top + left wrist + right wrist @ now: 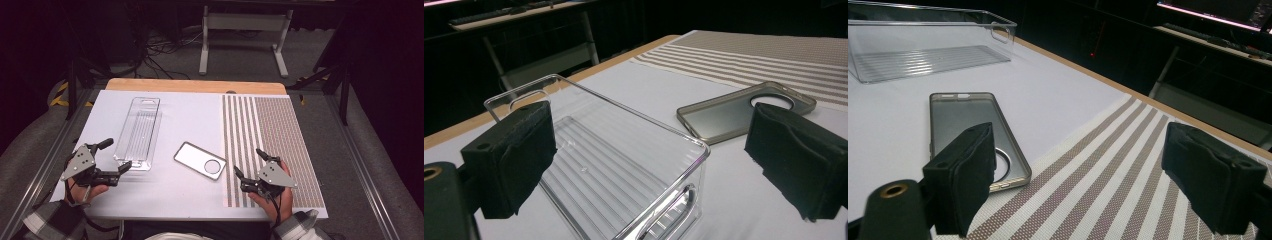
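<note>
A clear plastic bin (137,131) lies lengthwise on the white table top, left of centre. A translucent grey phone case (200,160) with a round camera hole lies flat in the middle. My left gripper (116,155) is open at the bin's near end. In the left gripper view, the bin's (624,165) near corner shows between the two black pads (516,155), with neither pressing on it, and the phone case (744,110) lies beyond. My right gripper (249,162) is open over the striped mat, just right of the case. Its pads (965,175) hold nothing, with the case (968,125) ahead on the left.
A brown-and-white striped mat (272,145) covers the right part of the table. A wooden edge (195,86) runs along the far side. Beyond it stand a white table frame (245,35) and loose cables (160,50) on the floor. Plaid sleeves enter from the bottom.
</note>
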Tool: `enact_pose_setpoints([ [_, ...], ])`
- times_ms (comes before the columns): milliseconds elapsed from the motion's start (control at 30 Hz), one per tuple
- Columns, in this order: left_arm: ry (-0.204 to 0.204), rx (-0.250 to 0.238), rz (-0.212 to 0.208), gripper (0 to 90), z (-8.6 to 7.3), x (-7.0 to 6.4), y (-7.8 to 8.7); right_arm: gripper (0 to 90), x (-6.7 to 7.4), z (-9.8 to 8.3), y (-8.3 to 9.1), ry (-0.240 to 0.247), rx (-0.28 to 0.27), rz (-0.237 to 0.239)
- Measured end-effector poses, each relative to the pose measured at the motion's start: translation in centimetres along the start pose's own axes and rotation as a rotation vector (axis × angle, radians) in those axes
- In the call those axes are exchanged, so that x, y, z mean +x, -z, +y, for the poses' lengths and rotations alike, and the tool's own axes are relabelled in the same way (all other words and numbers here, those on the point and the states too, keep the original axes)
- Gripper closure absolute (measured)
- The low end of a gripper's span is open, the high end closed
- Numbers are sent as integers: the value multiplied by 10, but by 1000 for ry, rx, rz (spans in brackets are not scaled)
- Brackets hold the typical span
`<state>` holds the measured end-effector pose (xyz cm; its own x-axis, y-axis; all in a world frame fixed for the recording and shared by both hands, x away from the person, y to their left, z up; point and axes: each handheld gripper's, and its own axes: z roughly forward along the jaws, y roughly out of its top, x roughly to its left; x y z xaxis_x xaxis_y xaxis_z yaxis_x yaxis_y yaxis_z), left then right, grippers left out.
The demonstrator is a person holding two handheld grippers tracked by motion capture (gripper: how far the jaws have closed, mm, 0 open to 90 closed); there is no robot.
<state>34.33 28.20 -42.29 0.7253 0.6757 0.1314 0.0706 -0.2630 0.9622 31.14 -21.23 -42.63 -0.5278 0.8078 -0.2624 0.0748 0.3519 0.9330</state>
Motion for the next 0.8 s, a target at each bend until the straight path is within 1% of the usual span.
enact_pose_setpoints([
  [67,-6,5,-1,65,1,0,0,146,-1,-1,0,-8,5,4],
  [167,-3,7,-8,69,2,0,-2,147,-3,-1,1,-26,2,8],
  [200,4,5,-10,69,2,-1,-2,147,-3,-1,1,-27,3,1],
  [233,-2,10,-12,69,2,0,-3,148,-4,-2,2,-32,2,-1],
  [267,-6,18,-18,69,2,1,-4,149,-5,-2,3,-40,-1,1],
  [367,0,18,-12,69,1,2,-6,149,-8,-1,3,-68,2,3],
  [400,0,18,-12,70,1,2,-6,149,-8,-1,3,-68,2,3],
  [433,10,24,-14,71,0,3,-5,151,-9,0,2,-65,10,1],
  [467,3,24,-10,71,0,4,-5,152,-9,0,1,-67,14,1],
  [533,10,25,-12,71,0,4,-5,157,-9,1,1,-67,14,5],
  [633,6,32,-15,73,-1,3,-4,175,-9,3,-2,-65,10,22],
  [733,0,42,-13,75,-1,2,-2,203,-11,6,-7,-72,21,45],
  [800,-20,54,-6,75,-2,2,0,217,-11,7,-11,-70,36,61],
])
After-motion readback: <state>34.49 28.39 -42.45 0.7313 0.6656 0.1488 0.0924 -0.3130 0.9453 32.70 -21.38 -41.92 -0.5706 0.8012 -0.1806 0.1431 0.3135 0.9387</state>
